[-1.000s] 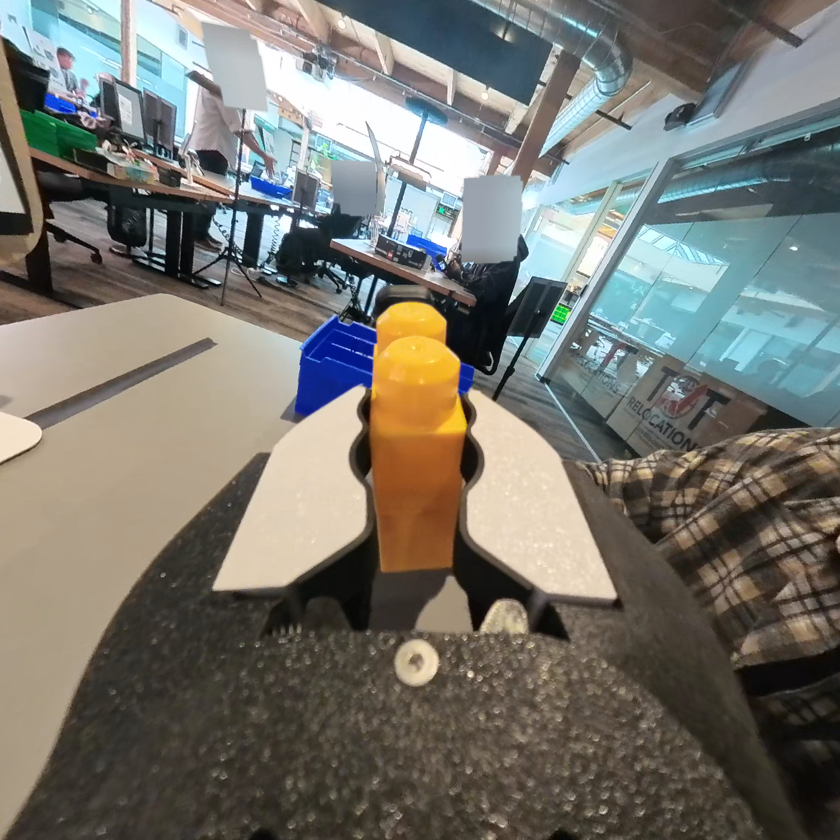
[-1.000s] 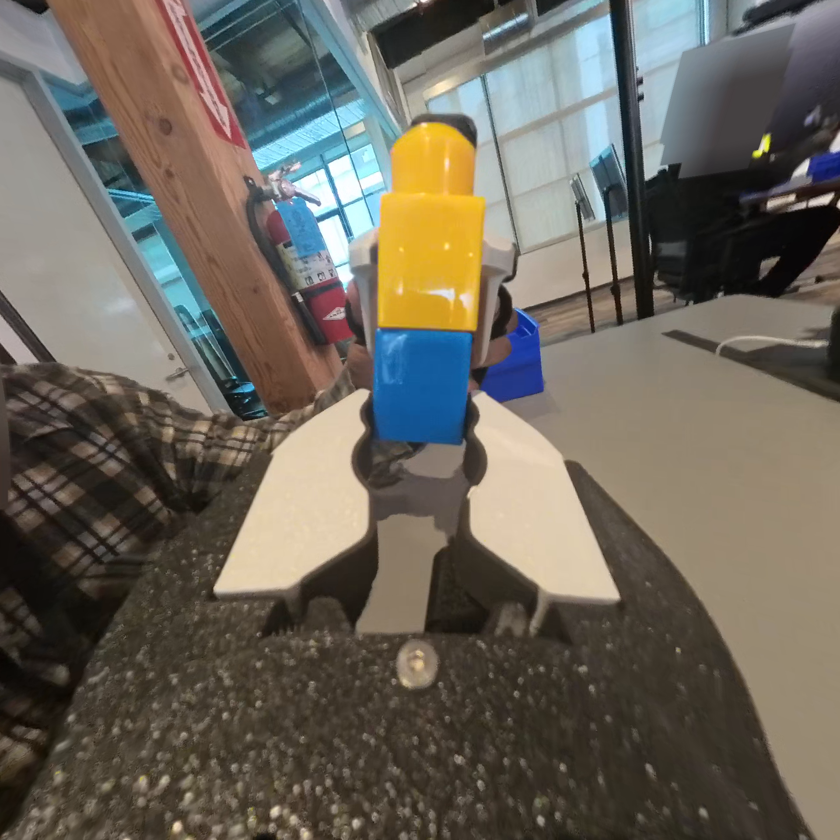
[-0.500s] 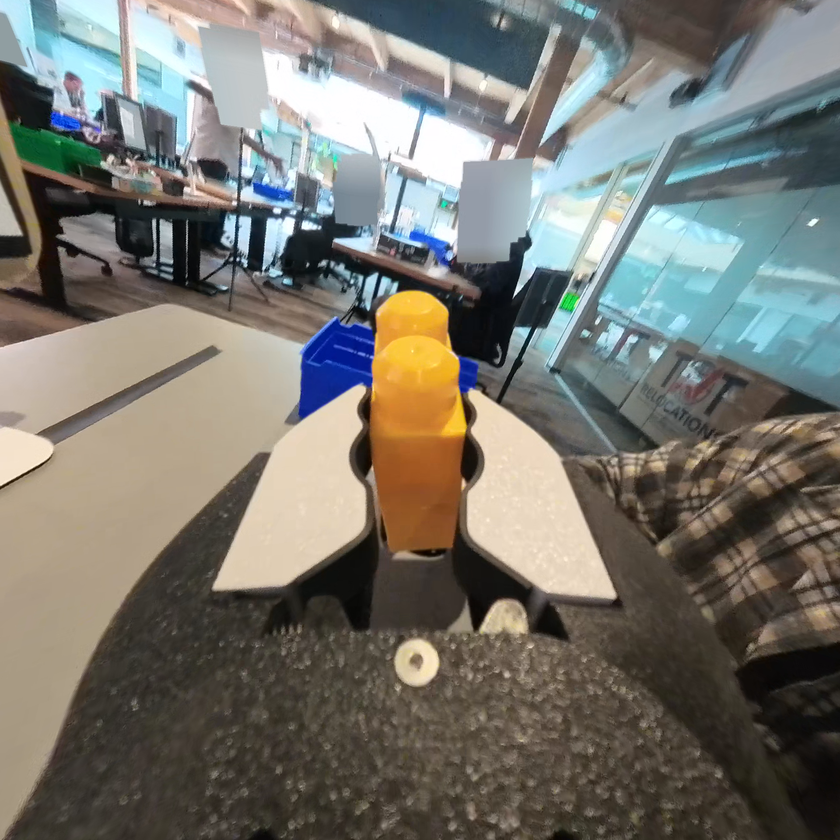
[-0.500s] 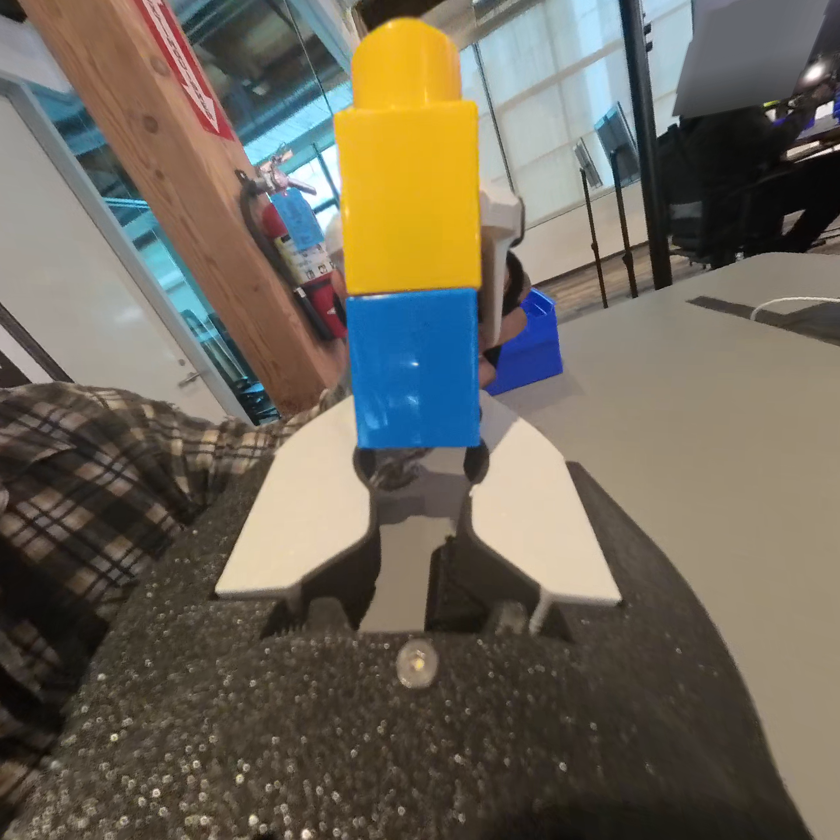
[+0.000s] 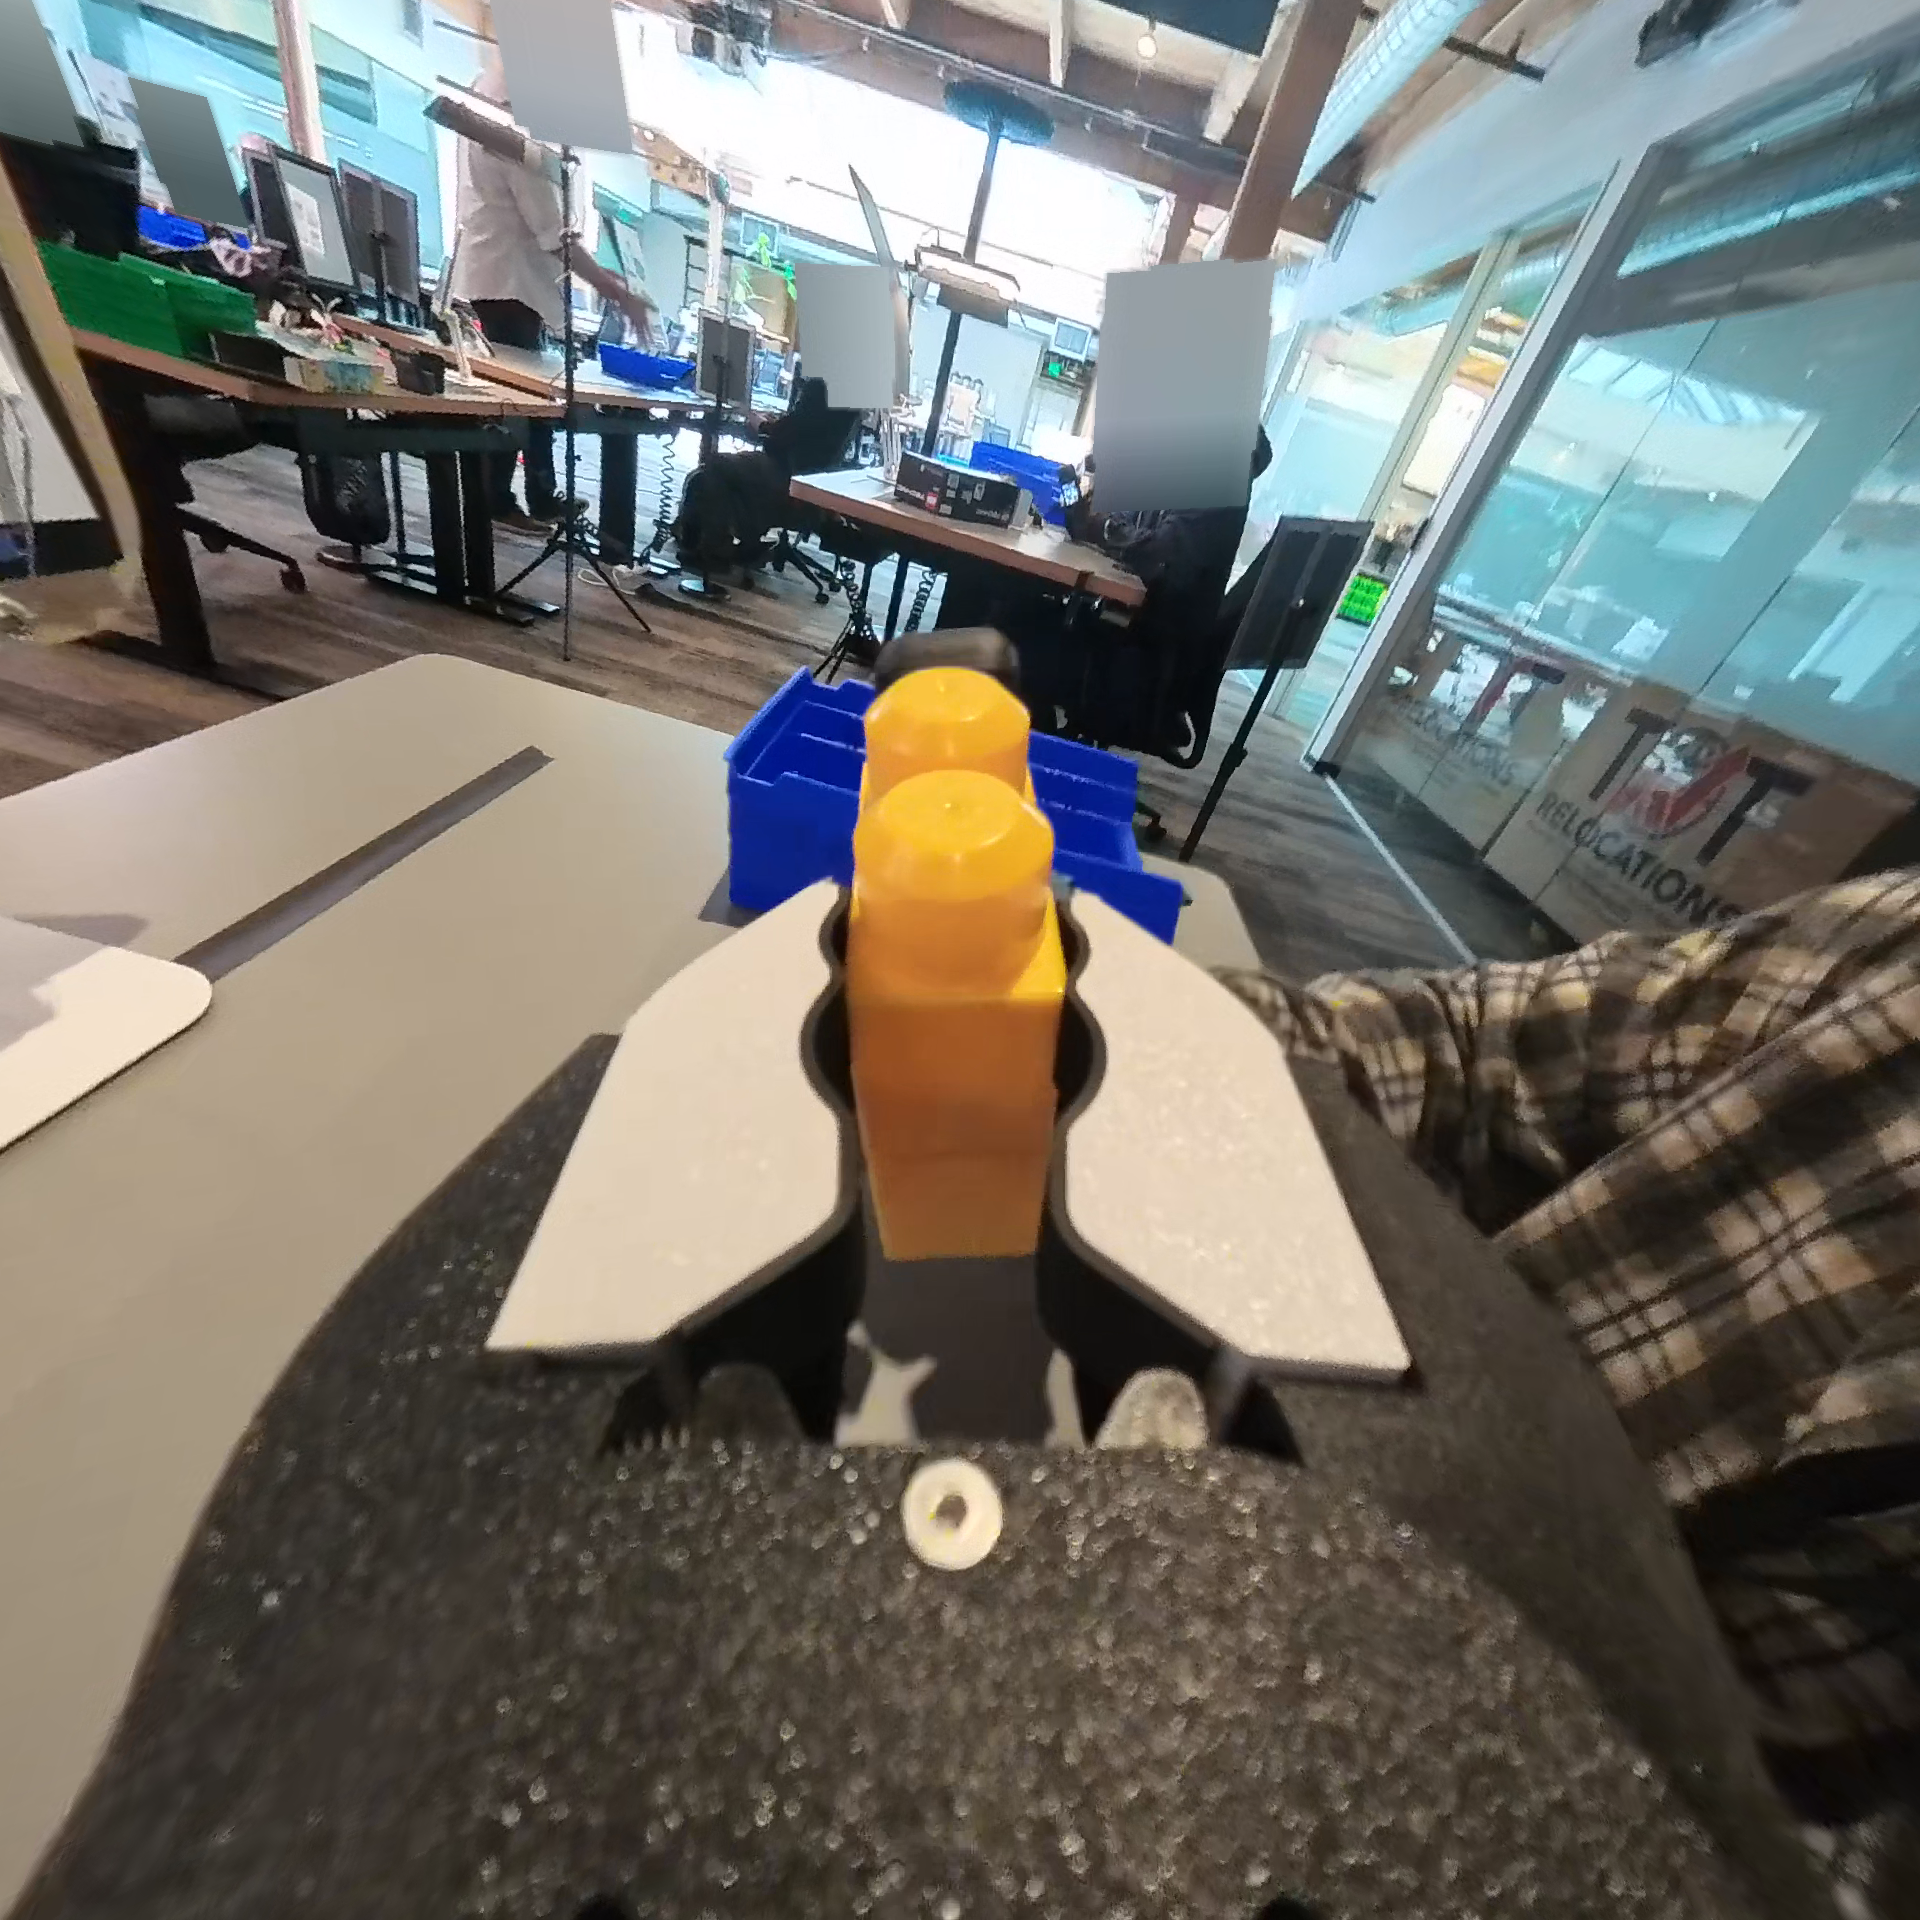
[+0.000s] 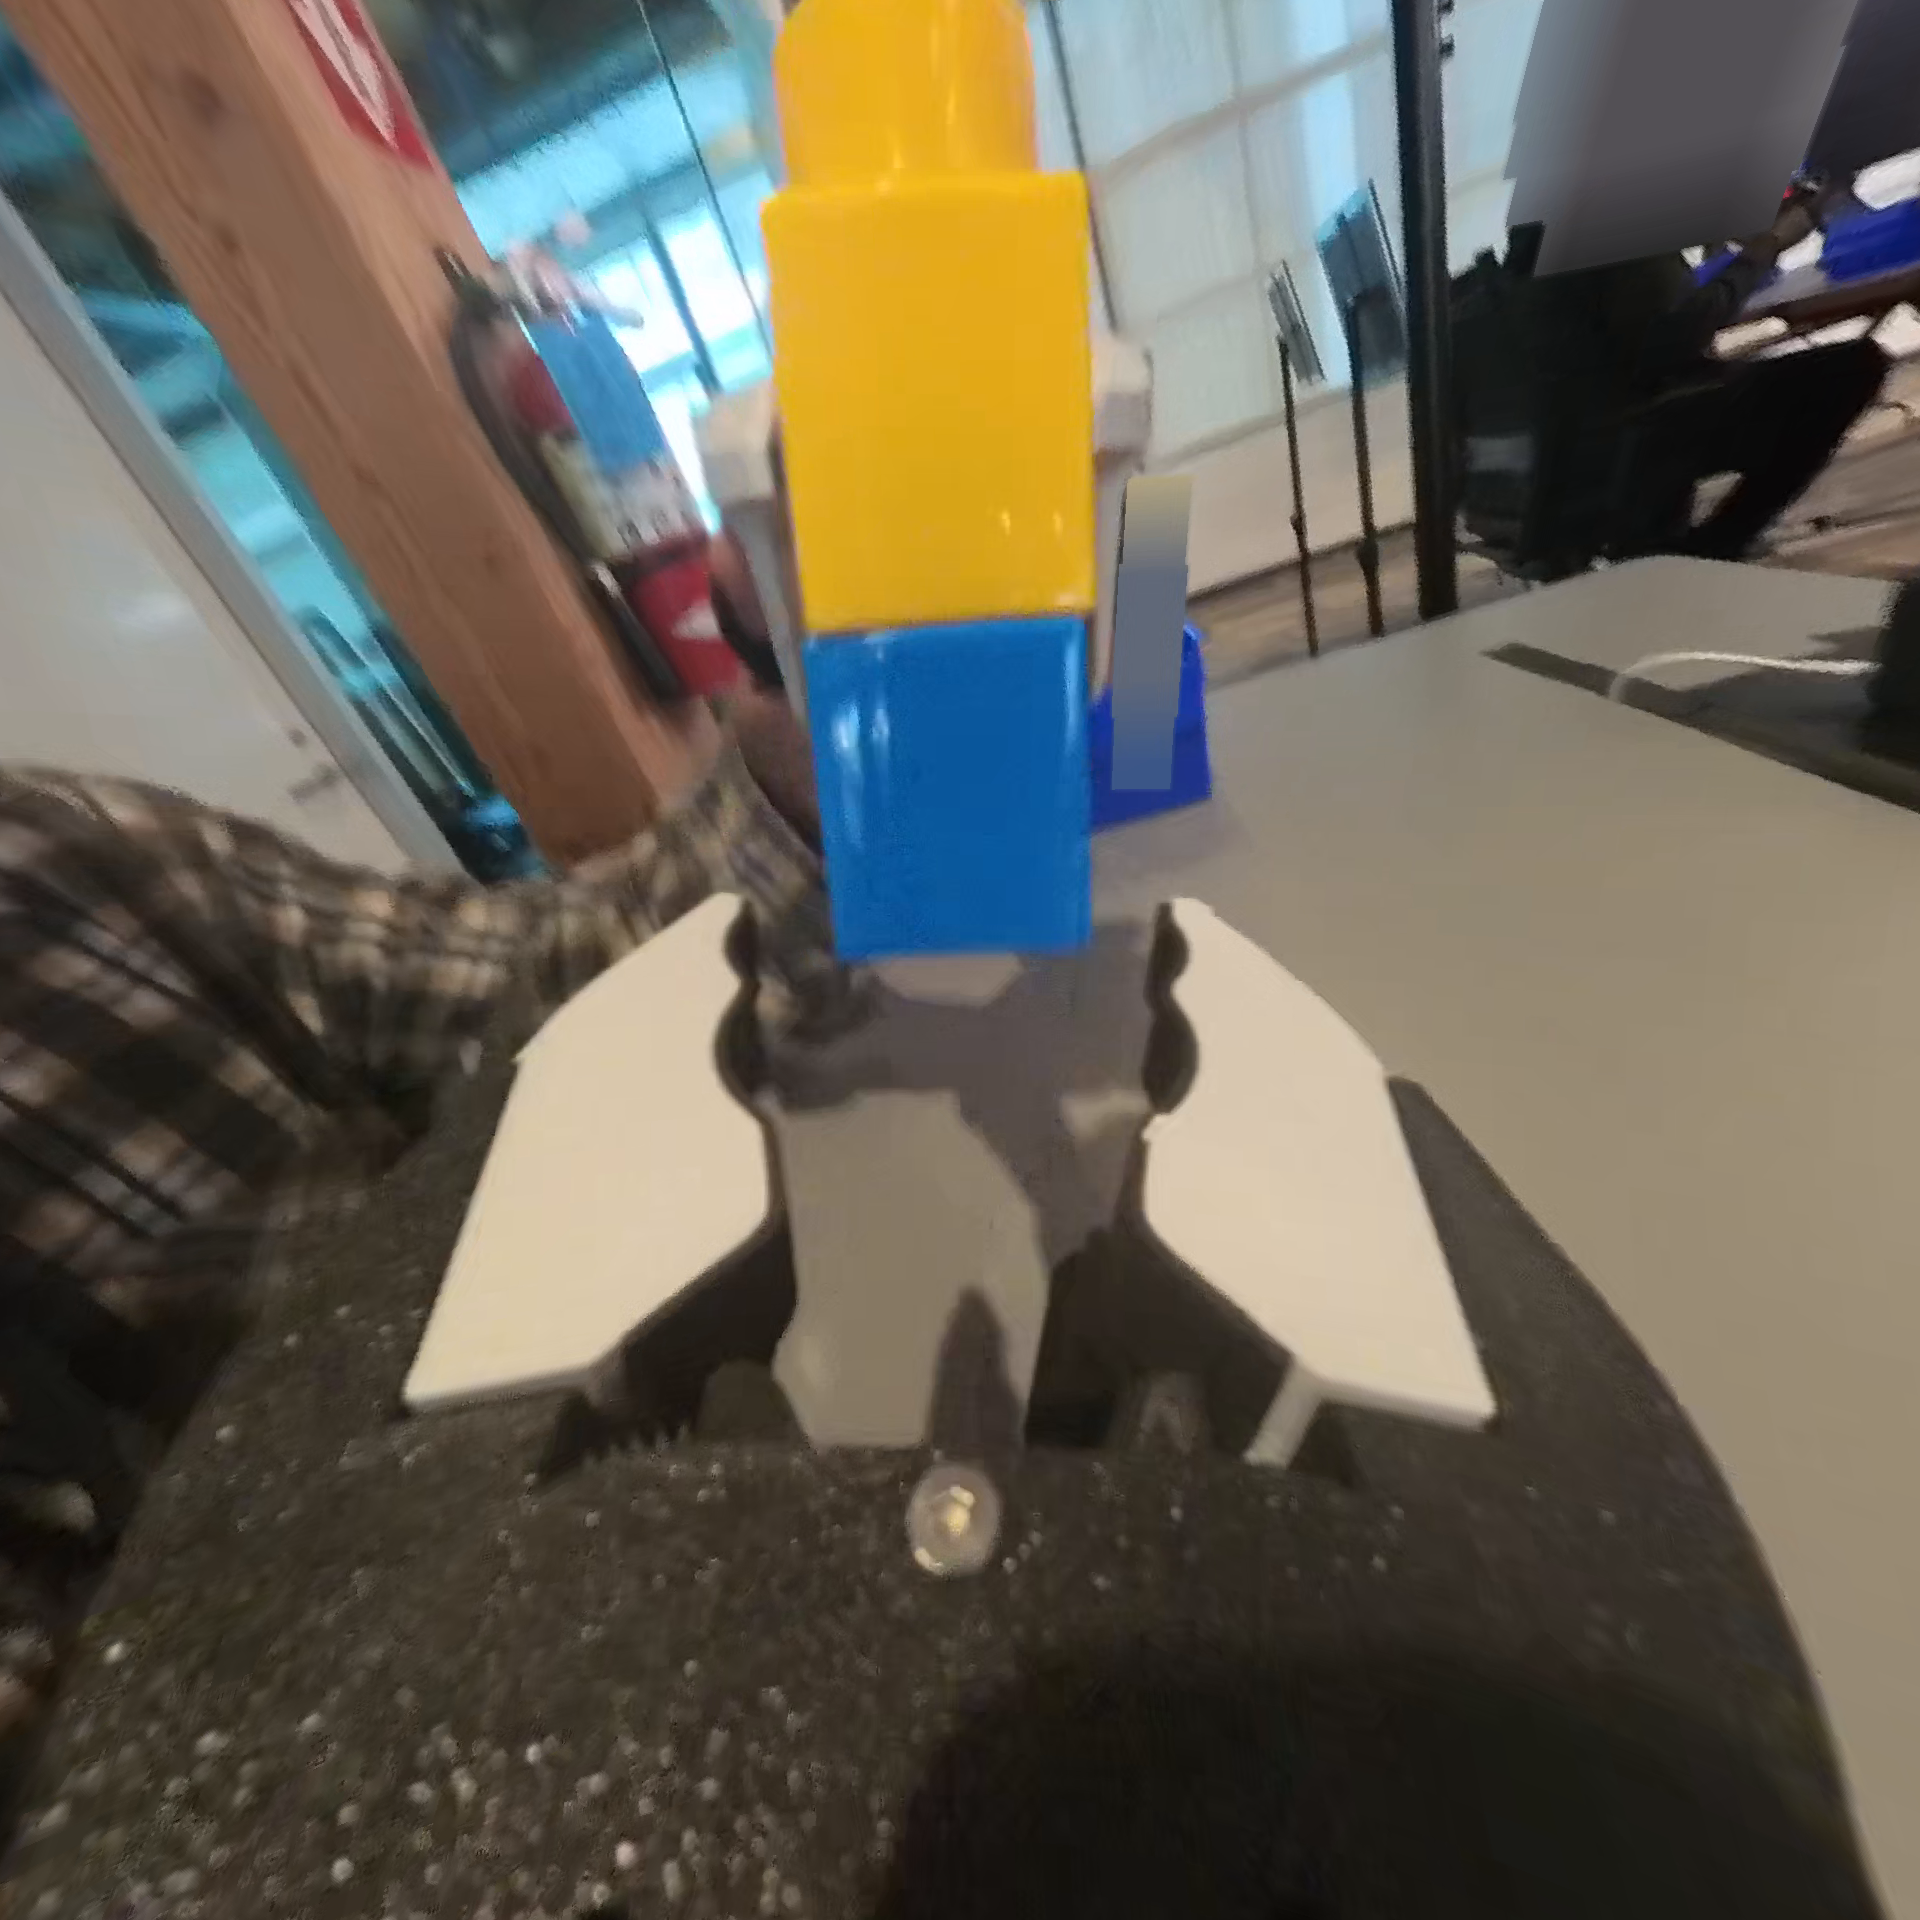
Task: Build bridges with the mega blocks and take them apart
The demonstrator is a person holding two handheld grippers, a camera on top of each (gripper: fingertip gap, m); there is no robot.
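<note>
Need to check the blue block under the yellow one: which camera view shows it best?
The right wrist view: the blue block fills the centre, joined beneath the yellow block, just beyond the open right gripper. The left wrist view shows only the yellow block's studs and top, clamped in the left gripper; the blue block is hidden.

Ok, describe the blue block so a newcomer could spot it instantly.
Start at the grey table in the right wrist view and find the open right gripper above it. Just past its fingertips rises a two-block stack: the blue block is the lower piece, directly under the yellow block, which alone shows a round stud.
</note>
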